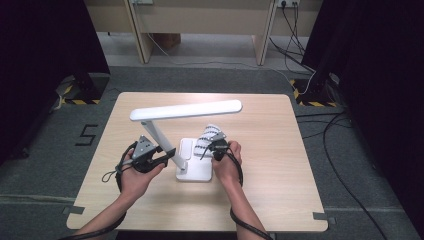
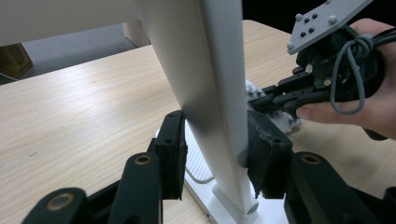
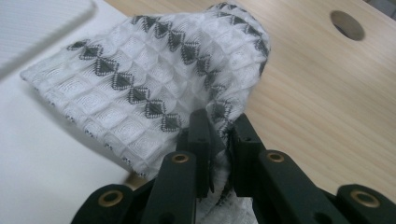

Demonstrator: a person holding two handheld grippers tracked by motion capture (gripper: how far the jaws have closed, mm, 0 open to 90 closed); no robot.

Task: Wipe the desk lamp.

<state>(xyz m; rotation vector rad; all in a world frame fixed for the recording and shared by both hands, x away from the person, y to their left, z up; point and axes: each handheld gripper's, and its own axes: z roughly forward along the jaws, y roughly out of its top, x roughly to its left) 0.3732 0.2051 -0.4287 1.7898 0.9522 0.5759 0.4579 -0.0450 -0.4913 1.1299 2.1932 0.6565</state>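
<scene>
On the tabletop (image 1: 260,195) — one white lamp (image 1: 186,111), one patterned cloth (image 1: 206,136). Left tool (image 2: 217,156) clamps the lamp's stem; right tool (image 3: 219,140) pinches the cloth, its lower folds hidden behind the jaws — draped on the lamp base.

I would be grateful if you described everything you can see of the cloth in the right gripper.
The cloth is a white waffle-weave fabric with rows of dark grey diamond shapes. It looks soft and is bunched into a rounded fold. The right gripper pinches one edge, and the fabric drapes over the white lamp base beside the wooden table.
</scene>
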